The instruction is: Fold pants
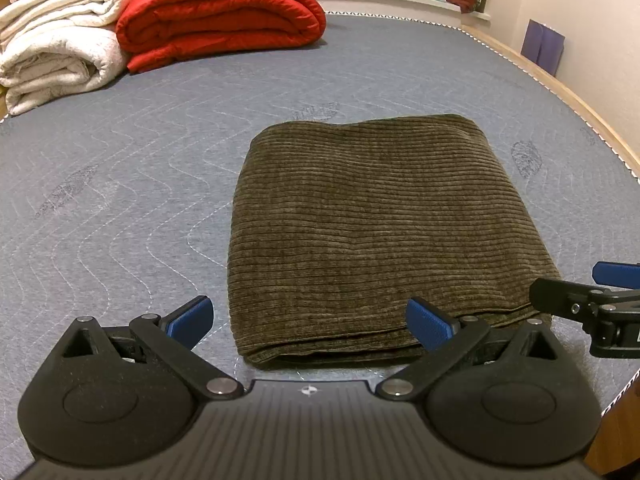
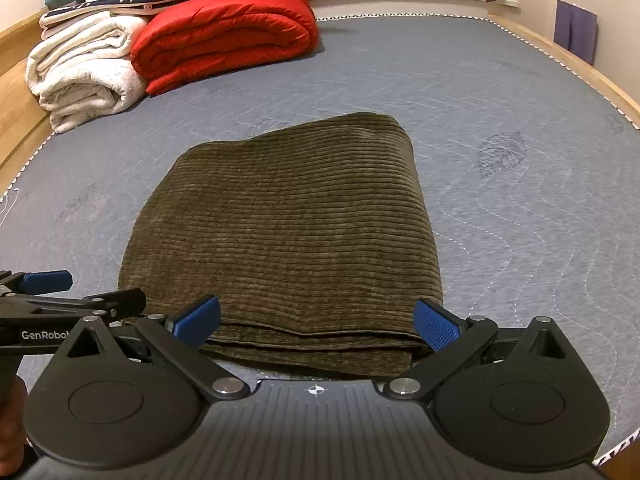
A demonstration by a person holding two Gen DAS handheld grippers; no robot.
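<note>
Both grippers, left gripper (image 1: 310,322) and right gripper (image 2: 316,322), are spread wide and empty at the near edge of the folded pants (image 2: 280,232), which run toward 12 o'clock on the mattress (image 2: 500,120), the right one more squarely centred.

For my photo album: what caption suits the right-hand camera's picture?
Open right gripper poised at the near edge of folded brown pants on a grey mattress.
</note>
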